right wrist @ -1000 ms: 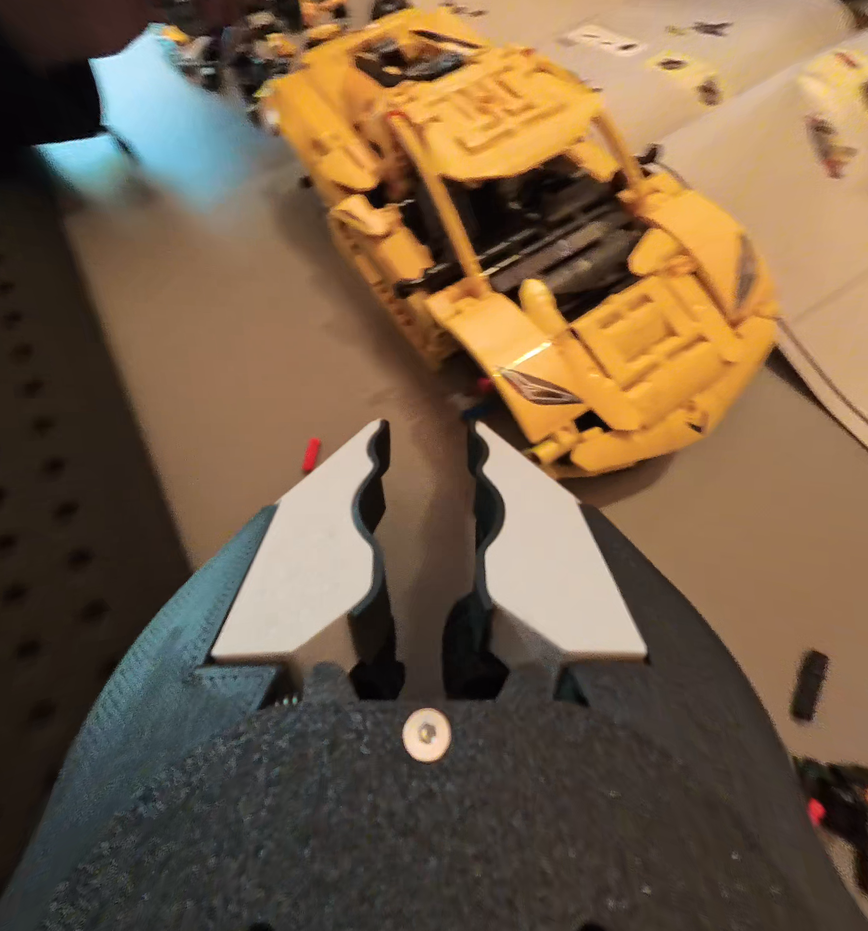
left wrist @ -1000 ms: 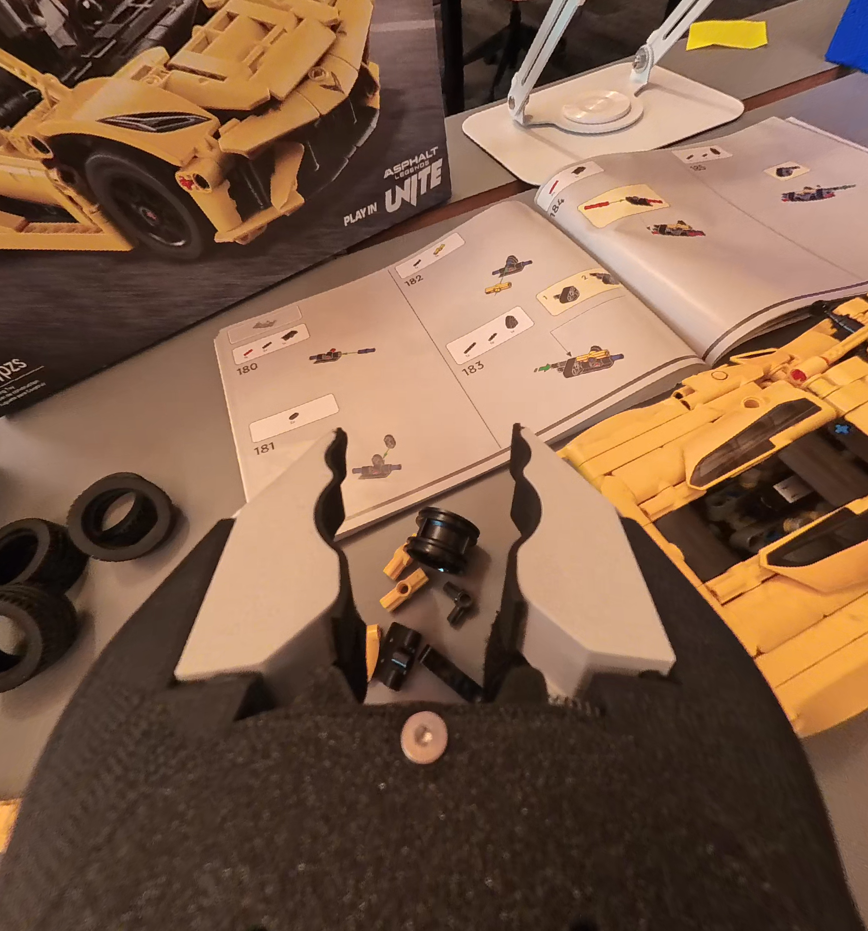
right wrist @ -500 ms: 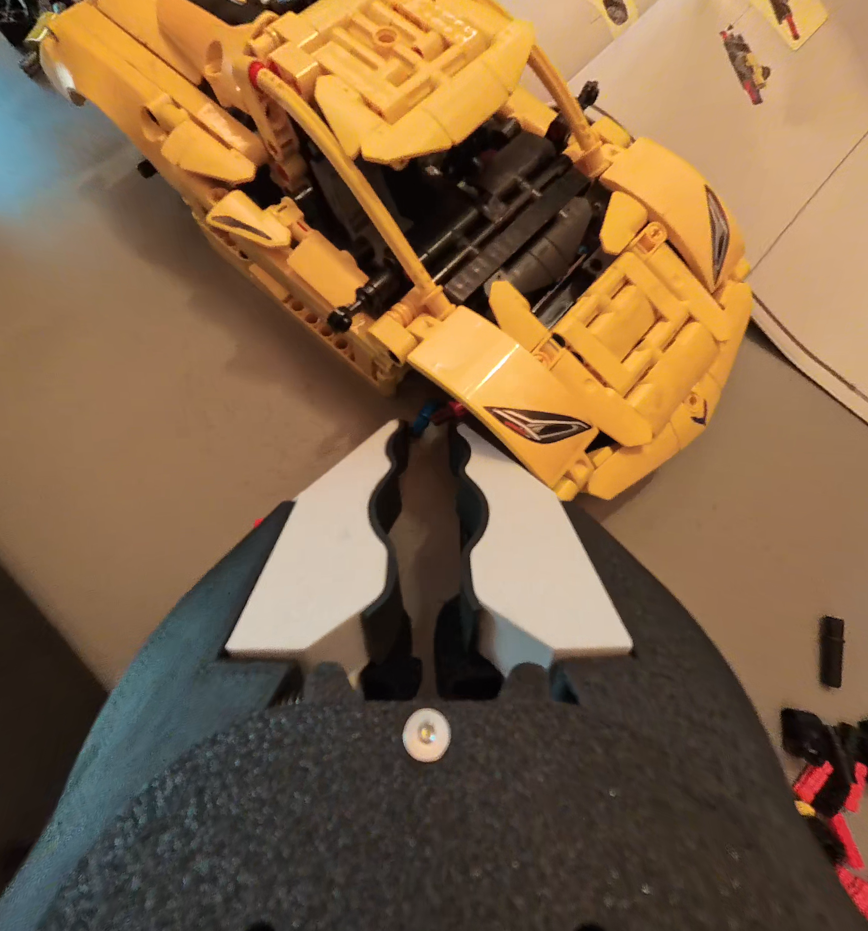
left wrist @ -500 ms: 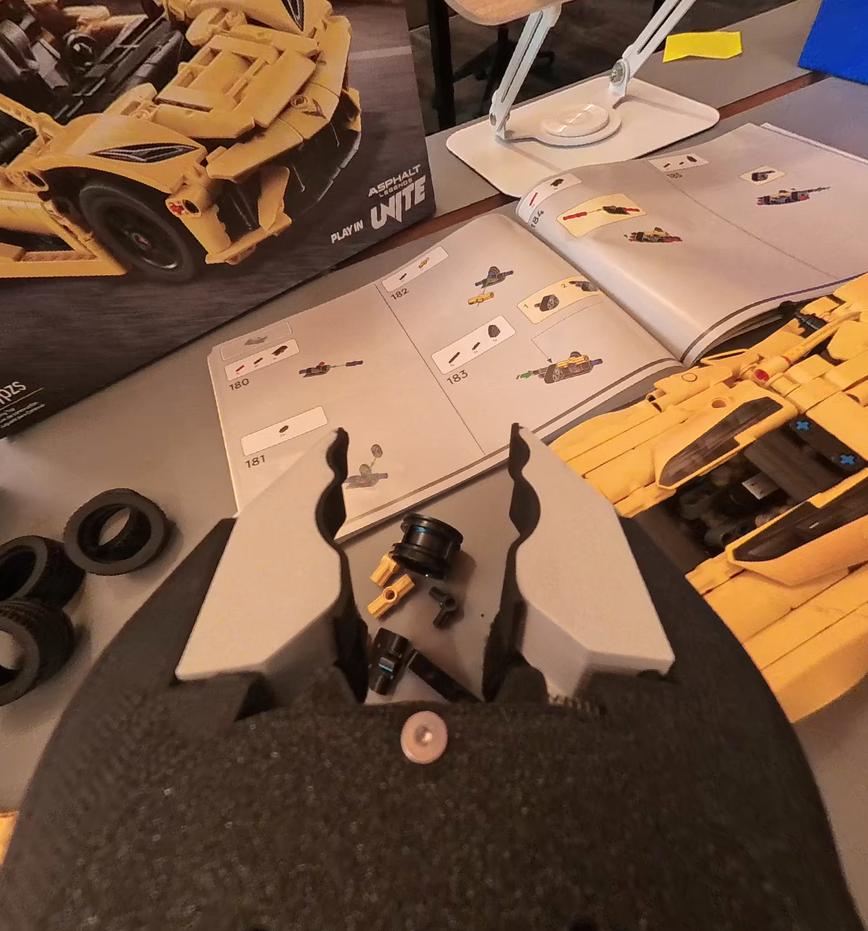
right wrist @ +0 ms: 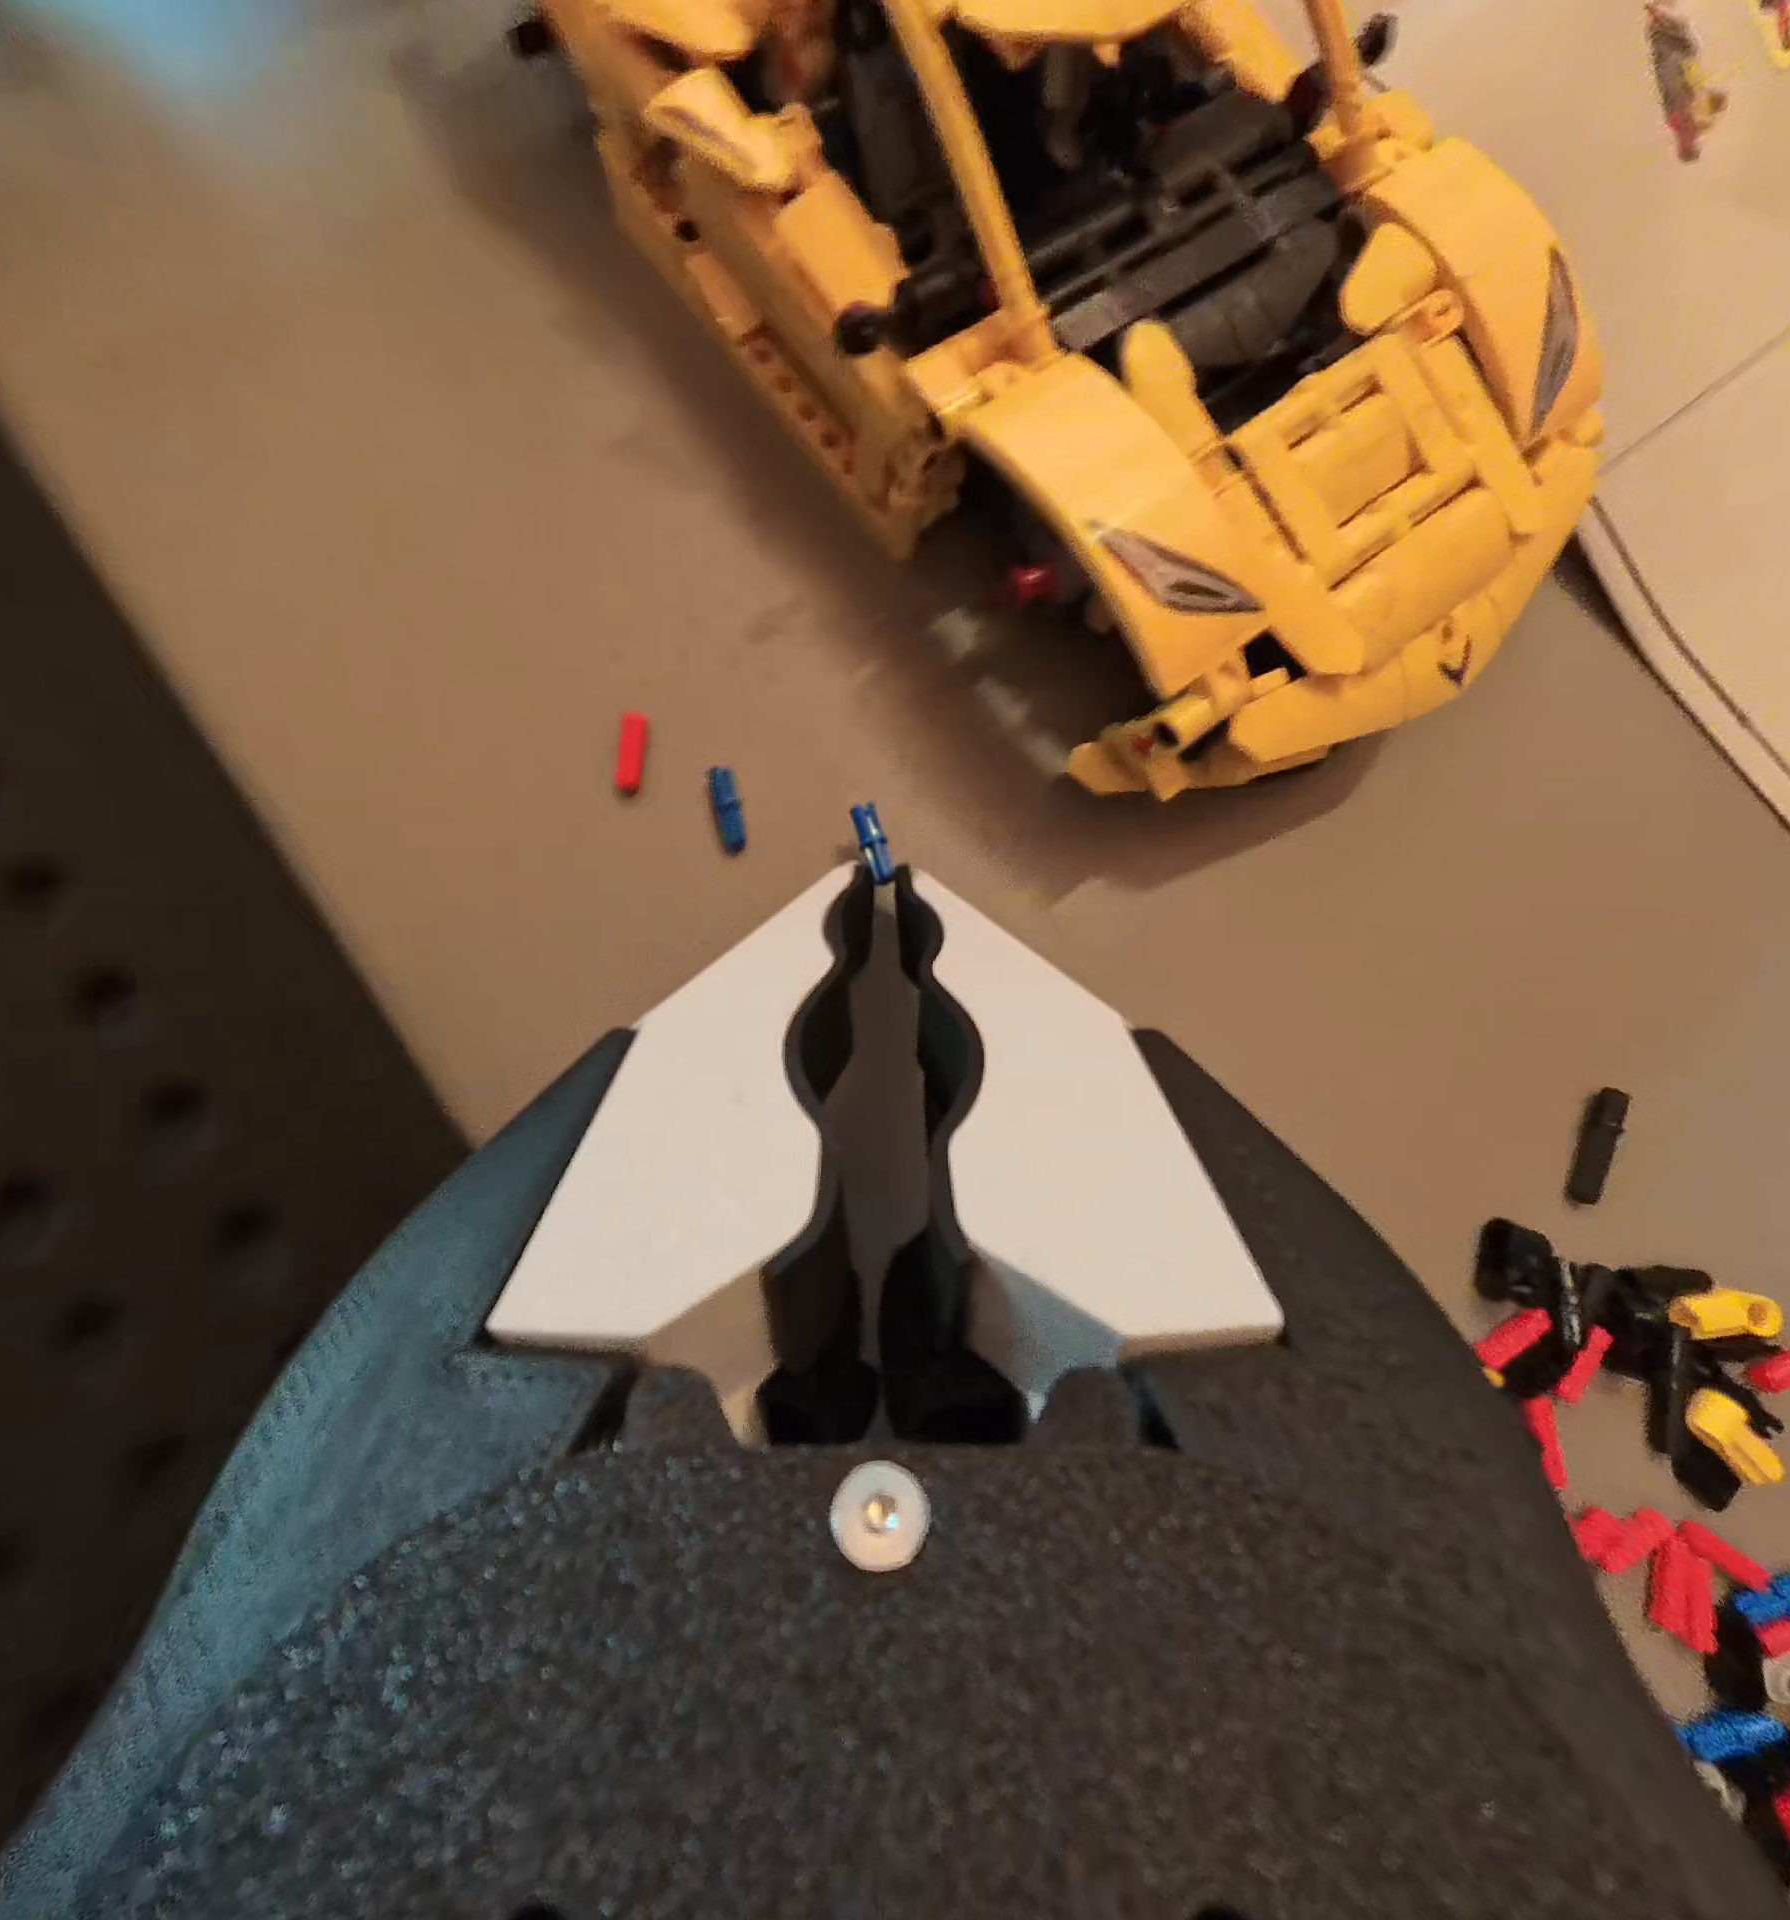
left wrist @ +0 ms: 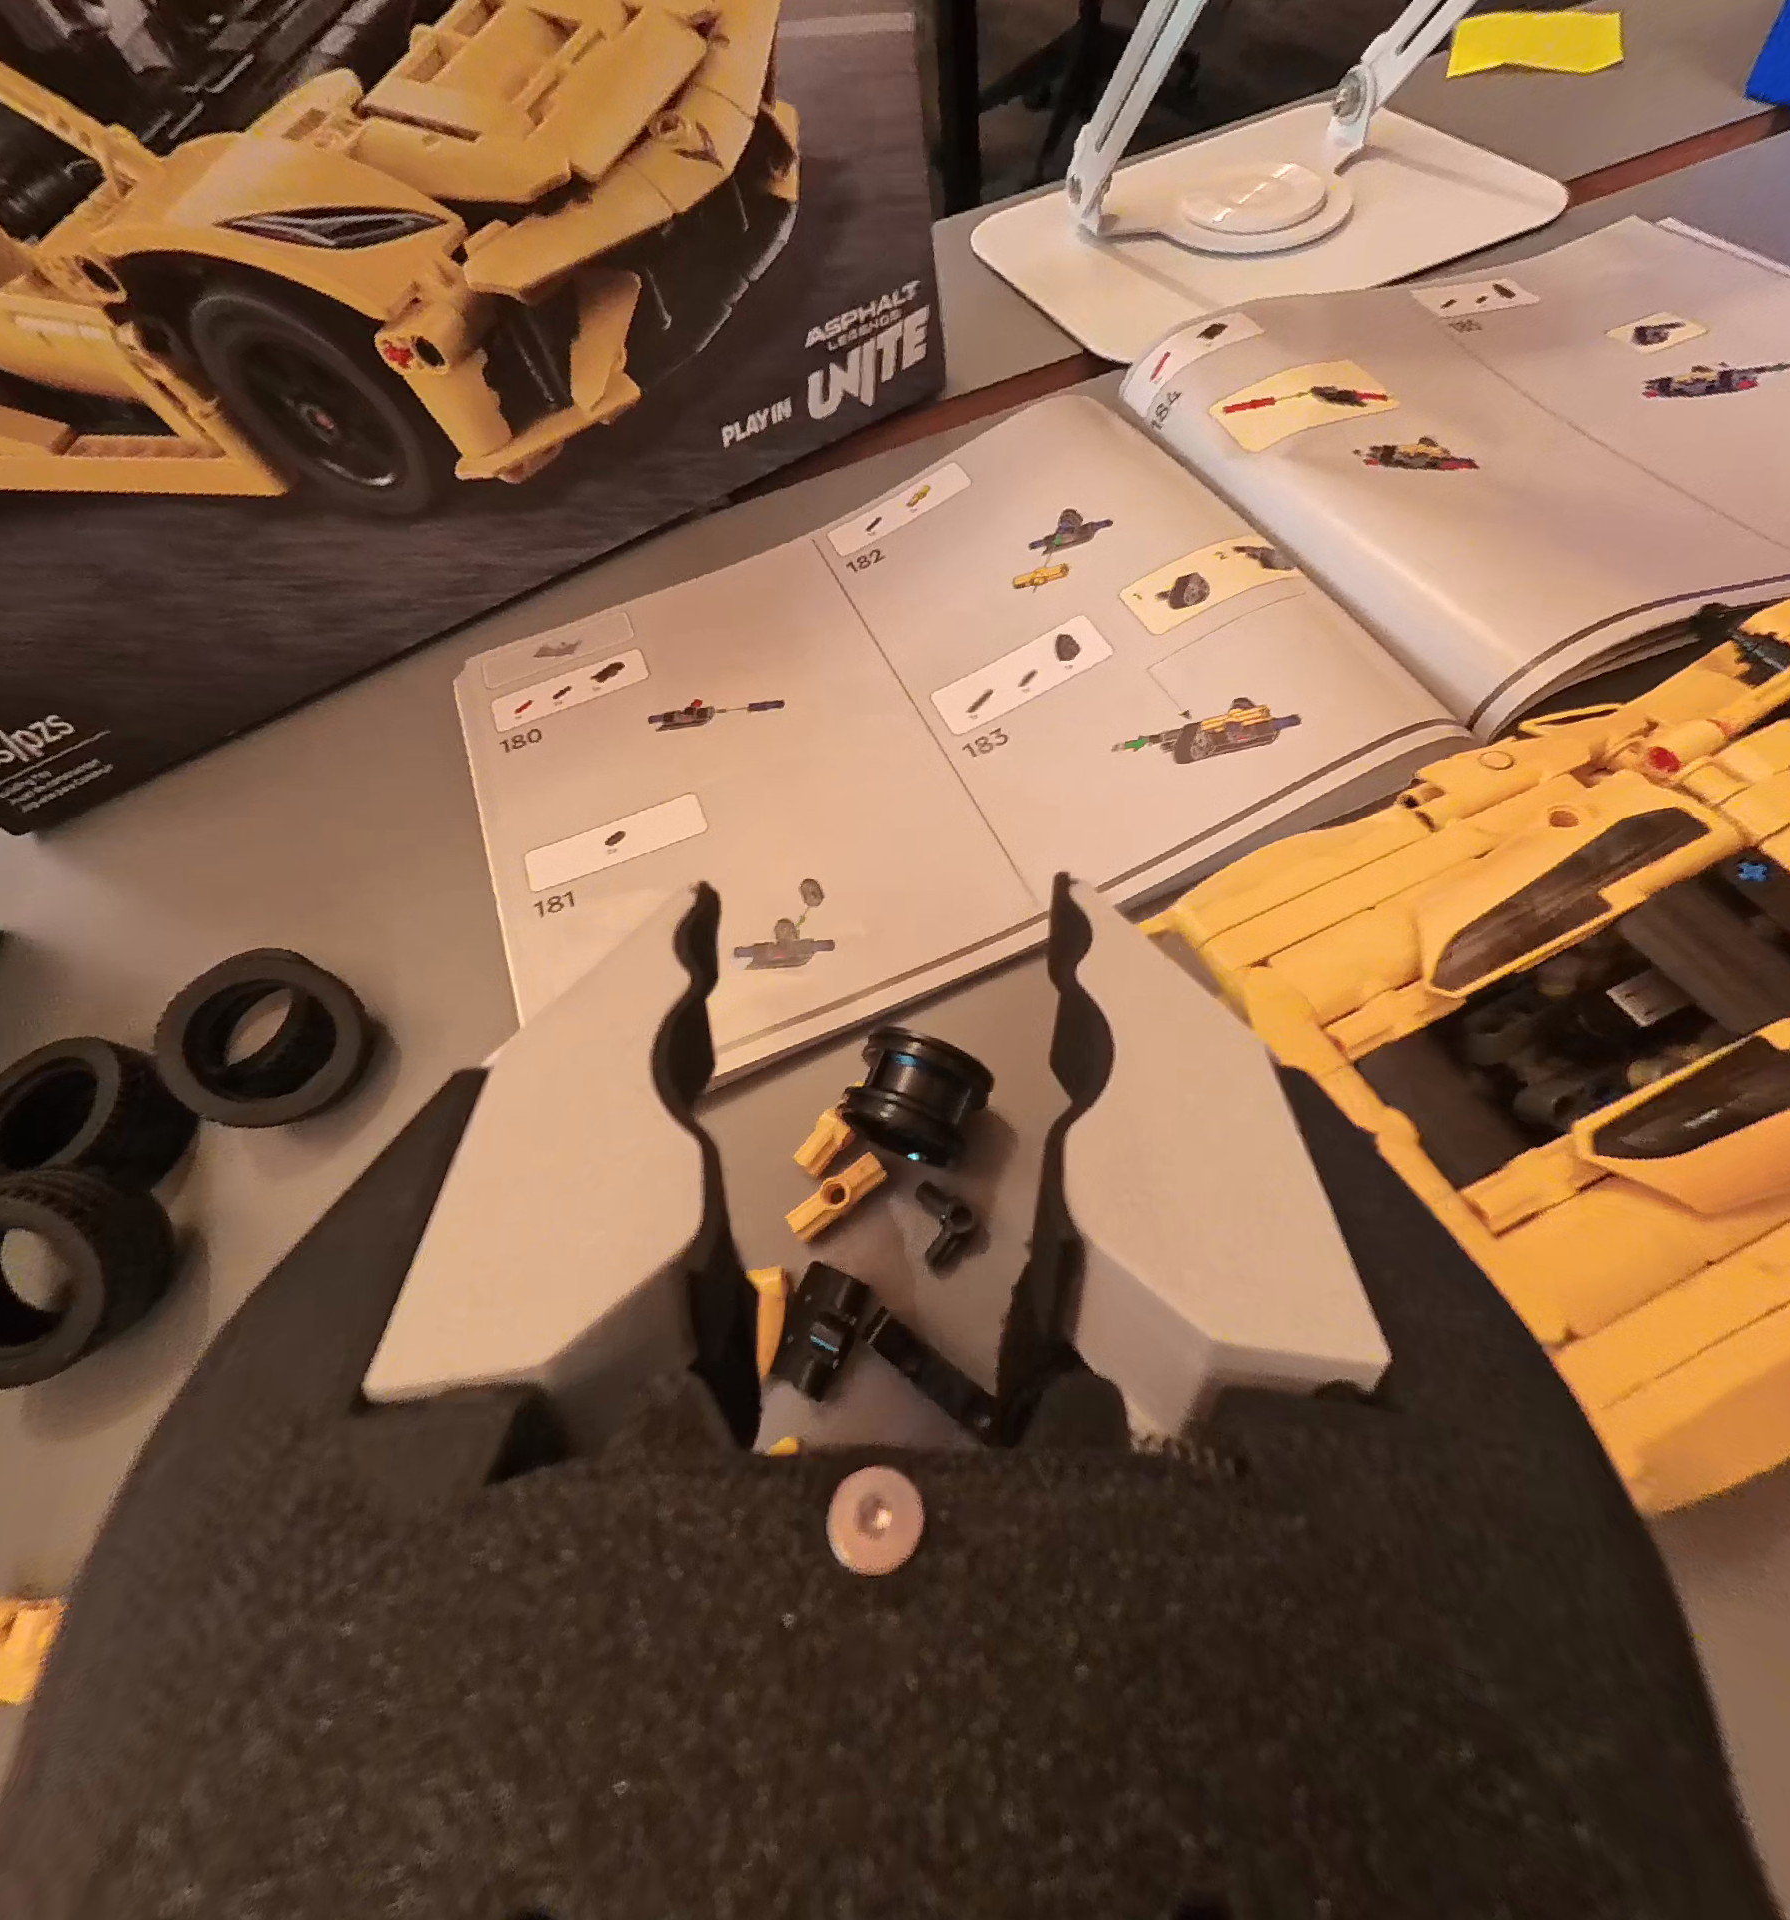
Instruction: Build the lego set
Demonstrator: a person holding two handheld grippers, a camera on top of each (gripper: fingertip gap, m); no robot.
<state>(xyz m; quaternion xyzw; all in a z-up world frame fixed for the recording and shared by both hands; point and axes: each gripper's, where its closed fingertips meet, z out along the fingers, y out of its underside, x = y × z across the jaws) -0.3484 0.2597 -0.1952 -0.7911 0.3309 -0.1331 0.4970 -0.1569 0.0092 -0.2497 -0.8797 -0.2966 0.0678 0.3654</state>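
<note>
The yellow lego car point(right wrist: 1234, 395) sits on the grey table, and it also shows at the right of the left wrist view point(left wrist: 1556, 1039). My right gripper point(right wrist: 876, 878) is shut on a small blue pin point(right wrist: 872, 831) that sticks out past its tips, held in front of the car's nose. My left gripper point(left wrist: 880, 904) is open and empty above a black wheel hub point(left wrist: 917, 1091), two yellow connectors point(left wrist: 834, 1179) and small black parts point(left wrist: 948, 1226). The open instruction booklet point(left wrist: 870, 748) lies just beyond it.
Three black tyres point(left wrist: 80, 1164) lie at the left. The set's box point(left wrist: 351, 312) stands behind, with a white lamp base point(left wrist: 1275, 208). A red pin point(right wrist: 631, 750) and a blue pin point(right wrist: 727, 808) lie on the table. Mixed red, black and yellow parts point(right wrist: 1649, 1371) lie at the right. The left gripper's tips are roughly 30 cm from the right gripper's. To reach the black wheel hub point(left wrist: 917, 1091) in a straight line is about 5 cm for my left fingers, about 30 cm for my right.
My right gripper closed on the blue pin by the car's nose and drew back from the car. My left gripper stayed open over the small parts, shifting only slightly.
</note>
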